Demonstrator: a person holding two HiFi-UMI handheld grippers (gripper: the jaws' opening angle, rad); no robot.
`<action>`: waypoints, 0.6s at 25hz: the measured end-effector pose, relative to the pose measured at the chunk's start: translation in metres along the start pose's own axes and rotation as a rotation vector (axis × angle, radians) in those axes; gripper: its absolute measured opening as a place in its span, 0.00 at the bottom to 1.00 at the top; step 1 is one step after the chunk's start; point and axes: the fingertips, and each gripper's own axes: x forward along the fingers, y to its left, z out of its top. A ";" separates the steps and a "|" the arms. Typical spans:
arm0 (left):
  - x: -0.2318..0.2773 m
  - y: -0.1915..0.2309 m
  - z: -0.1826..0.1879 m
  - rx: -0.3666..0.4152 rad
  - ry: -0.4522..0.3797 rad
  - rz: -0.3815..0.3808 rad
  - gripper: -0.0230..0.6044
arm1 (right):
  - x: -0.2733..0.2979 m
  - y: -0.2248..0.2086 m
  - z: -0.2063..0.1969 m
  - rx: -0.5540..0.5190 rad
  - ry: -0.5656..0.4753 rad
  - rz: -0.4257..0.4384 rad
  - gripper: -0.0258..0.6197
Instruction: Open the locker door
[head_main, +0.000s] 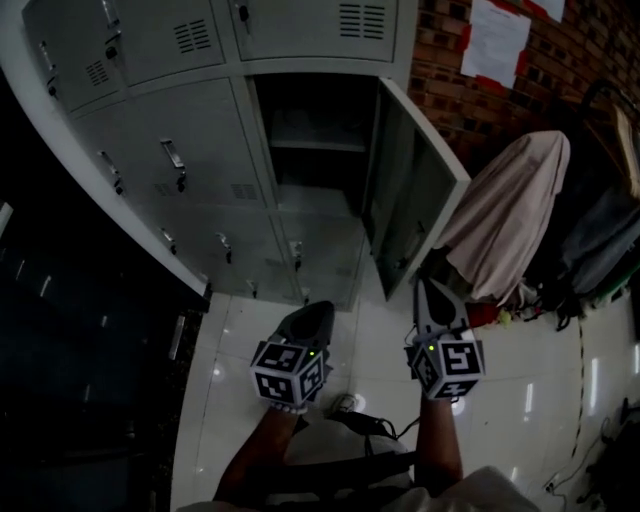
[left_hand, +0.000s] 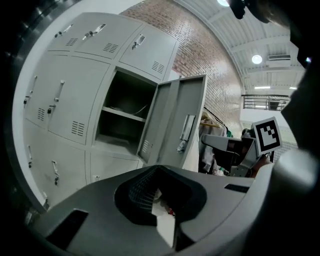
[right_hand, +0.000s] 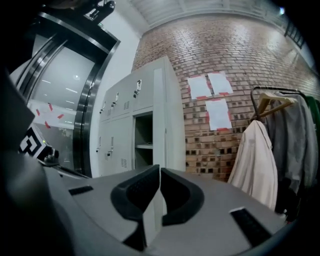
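The locker door (head_main: 412, 195) was found already swung wide open, hinged on its right edge and standing out from the grey locker bank (head_main: 190, 150) toward the white tiled floor (head_main: 240, 340). The open compartment (head_main: 312, 150), in the middle row of the right-hand column, was exposed, with a shelf (head_main: 318, 145) seen across its upper part and darkness behind. The other doors that could be seen were shut, each with a small handle. The left gripper (head_main: 322, 308) was held low in front of the bank, well apart from the door. Its jaws were clenched at the tips, with nothing caught between them. The right gripper (head_main: 425, 285) was held just beside the door's free lower corner, though contact could not be judged. Its jaws were likewise pressed together and empty. Each gripper was carried by a bare forearm, with its marker cube turned up toward the head view. To the right of the lockers, a brick wall (head_main: 465, 100) with paper sheets (head_main: 497, 40) taped to it was seen, and a pale garment (head_main: 505, 215) was hung beside darker clothing.
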 end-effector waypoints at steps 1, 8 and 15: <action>-0.004 0.002 -0.003 -0.006 -0.004 0.016 0.03 | -0.001 0.004 -0.001 -0.005 0.003 0.018 0.06; -0.044 0.008 -0.024 -0.027 -0.011 0.072 0.03 | -0.018 0.060 -0.039 0.055 0.063 0.165 0.05; -0.110 -0.003 -0.041 -0.021 -0.055 0.080 0.03 | -0.062 0.133 -0.063 0.060 0.105 0.259 0.05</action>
